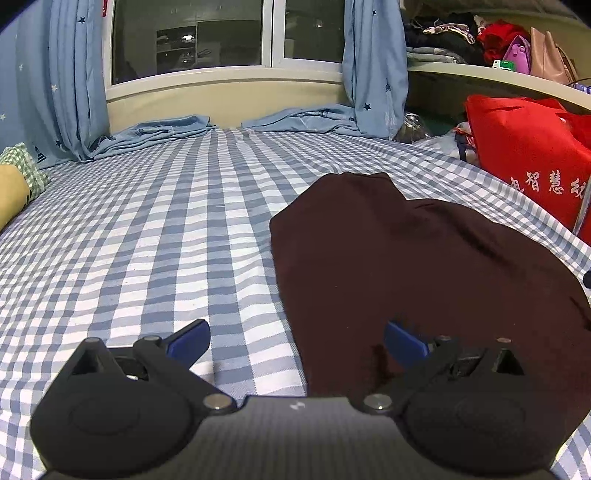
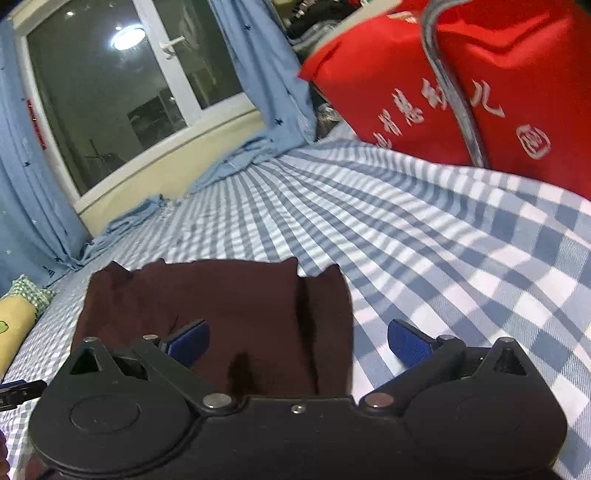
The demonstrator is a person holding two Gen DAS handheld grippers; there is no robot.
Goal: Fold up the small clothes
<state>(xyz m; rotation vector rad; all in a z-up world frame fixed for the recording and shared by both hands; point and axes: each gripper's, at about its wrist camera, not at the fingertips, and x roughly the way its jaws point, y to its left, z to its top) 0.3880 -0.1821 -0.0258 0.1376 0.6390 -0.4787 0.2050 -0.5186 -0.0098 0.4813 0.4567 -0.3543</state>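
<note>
A dark maroon garment (image 1: pixel 417 266) lies folded on the blue-and-white checked bed sheet (image 1: pixel 147 229). It also shows in the right wrist view (image 2: pixel 221 299), with a fold line down its right part. My left gripper (image 1: pixel 297 341) is open and empty, straddling the garment's near left edge. My right gripper (image 2: pixel 298 341) is open and empty, above the garment's near right edge. Its left fingertip (image 2: pixel 188 338) is over the cloth and its right one over the sheet.
A red bag (image 1: pixel 528 162) with white characters stands at the bed's right side, close in the right wrist view (image 2: pixel 461 85). Blue star curtains (image 1: pixel 66 74) and a window (image 1: pixel 192 33) are behind. A yellow pillow (image 1: pixel 11 195) lies at the left. A cluttered shelf (image 1: pixel 480 40) is at back right.
</note>
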